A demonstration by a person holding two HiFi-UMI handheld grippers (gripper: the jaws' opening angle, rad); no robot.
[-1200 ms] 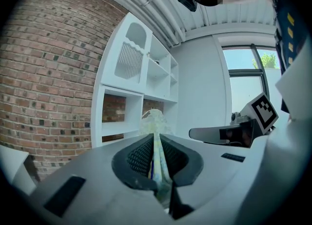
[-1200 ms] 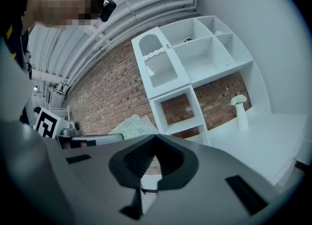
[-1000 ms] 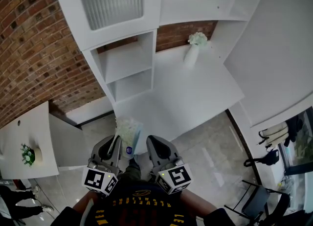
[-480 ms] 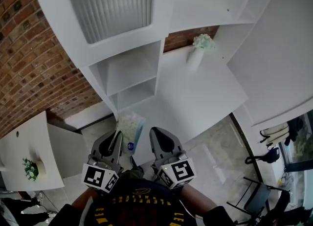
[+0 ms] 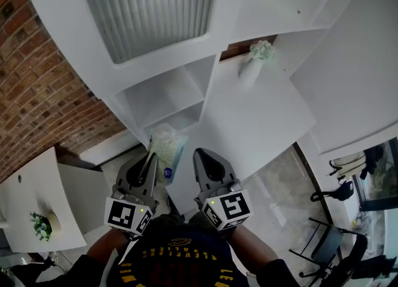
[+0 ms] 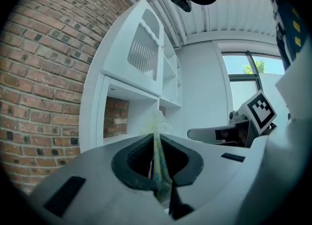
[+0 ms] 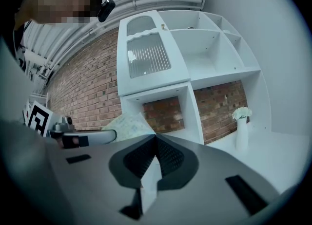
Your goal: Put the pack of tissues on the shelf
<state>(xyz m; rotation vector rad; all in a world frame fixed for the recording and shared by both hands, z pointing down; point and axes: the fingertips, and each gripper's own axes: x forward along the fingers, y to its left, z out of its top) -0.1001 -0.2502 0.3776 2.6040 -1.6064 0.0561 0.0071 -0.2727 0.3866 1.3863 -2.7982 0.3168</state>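
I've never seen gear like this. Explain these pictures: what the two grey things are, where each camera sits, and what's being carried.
No machine here: a person holds a gripping tool in each hand. The top-down picture comes from a camera on the person's head; the left tool and right tool show near its bottom. The other two pictures come from cameras riding on each tool, looking along its jaws. The left tool is clamped on a pack of tissues; the right tool's jaws are together with nothing between them. Ahead stands a white shelf unit, and beside it a white desk bearing a vase of flowers.
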